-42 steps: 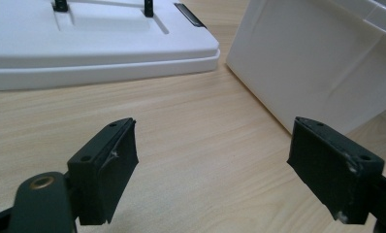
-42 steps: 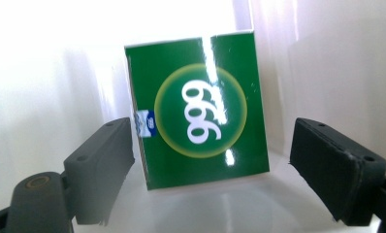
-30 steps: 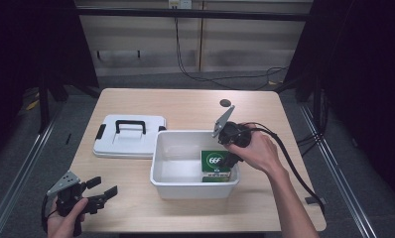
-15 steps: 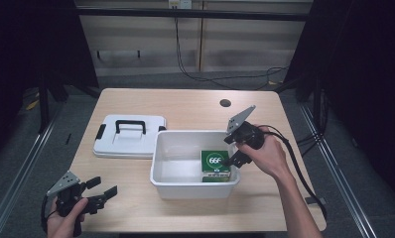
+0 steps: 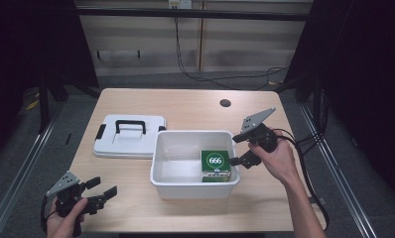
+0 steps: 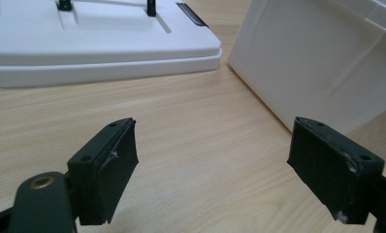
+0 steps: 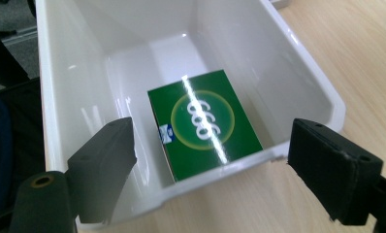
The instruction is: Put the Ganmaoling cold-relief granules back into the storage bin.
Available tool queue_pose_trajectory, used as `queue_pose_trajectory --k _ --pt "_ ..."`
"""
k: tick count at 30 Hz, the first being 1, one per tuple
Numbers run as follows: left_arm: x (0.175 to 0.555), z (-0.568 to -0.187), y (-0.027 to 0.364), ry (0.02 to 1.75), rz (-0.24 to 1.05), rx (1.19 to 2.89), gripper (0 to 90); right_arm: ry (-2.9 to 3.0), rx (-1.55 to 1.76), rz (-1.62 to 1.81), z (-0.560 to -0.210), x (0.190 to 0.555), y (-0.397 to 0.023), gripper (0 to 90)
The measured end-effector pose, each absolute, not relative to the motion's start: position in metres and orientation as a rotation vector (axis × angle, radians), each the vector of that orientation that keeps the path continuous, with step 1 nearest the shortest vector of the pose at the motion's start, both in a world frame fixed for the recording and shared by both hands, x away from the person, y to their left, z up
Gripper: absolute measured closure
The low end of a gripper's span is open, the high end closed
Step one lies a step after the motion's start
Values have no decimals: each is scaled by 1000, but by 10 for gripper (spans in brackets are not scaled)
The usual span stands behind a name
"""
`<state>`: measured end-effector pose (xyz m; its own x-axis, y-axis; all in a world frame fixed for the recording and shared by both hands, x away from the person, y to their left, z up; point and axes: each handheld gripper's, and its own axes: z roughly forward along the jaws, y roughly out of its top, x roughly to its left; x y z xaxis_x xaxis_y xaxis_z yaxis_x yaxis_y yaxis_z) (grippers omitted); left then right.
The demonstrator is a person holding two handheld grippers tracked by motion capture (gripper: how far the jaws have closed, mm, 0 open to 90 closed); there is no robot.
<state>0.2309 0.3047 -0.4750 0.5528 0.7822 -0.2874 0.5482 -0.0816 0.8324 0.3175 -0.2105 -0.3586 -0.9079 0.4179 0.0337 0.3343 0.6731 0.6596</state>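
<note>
A white plastic bin (image 5: 161, 163) (image 7: 60, 97) stands in the middle of the wooden table. A green box marked 666 (image 5: 216, 164) (image 7: 204, 122) lies flat in its right end. My right gripper (image 5: 240, 149) (image 7: 213, 167) hovers open just past the bin's right rim, with nothing between its jaws, pointing at the box. My left gripper (image 5: 102, 187) (image 6: 213, 167) rests open near the table's front left corner, empty, facing the bin's wall (image 6: 322, 63) and the white lid (image 6: 94, 48).
The white lid (image 5: 128, 136) with a black handle lies flat left of the bin. A dark round hole (image 5: 225, 103) marks the table's far right. Cables trail off the right edge. Bare wood lies between the left gripper and the bin.
My right gripper has drawn back to the right and lower, from above the bin's right end to just outside its rim. The left gripper has stayed put.
</note>
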Motion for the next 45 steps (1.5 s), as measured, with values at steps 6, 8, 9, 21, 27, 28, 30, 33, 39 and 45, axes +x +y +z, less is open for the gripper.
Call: queue_pose_trajectory --k 6,8,9,21,27,28,30,33,39,45 --pt "231 -475 305 1107 283 1757 174 2755 646 1041 -358 311 -223 167" --pt "231 -475 305 1107 283 1756 174 2739 649 1059 -361 306 -229 167" --pt "230 -475 305 1106 282 1756 174 2742 659 1057 -361 305 -231 167" --pt "230 -475 304 1108 285 1757 174 2673 720 1085 -373 285 -253 167" --pt "231 -475 304 1106 282 1759 174 2629 769 1126 -385 275 -263 167" --pt "231 -475 304 1106 282 1759 174 2627 774 1127 -388 274 -264 167" --pt "230 -475 303 1111 283 1751 174 2609 810 1137 -396 269 -269 167" --pt "231 -475 302 1110 285 1761 177 2591 832 1120 -403 265 -275 167" --pt "231 -475 304 1116 293 1756 177 2536 909 1149 -422 254 -289 165" --pt "231 -475 305 1120 293 1749 177 2485 956 1154 -438 248 -296 164"
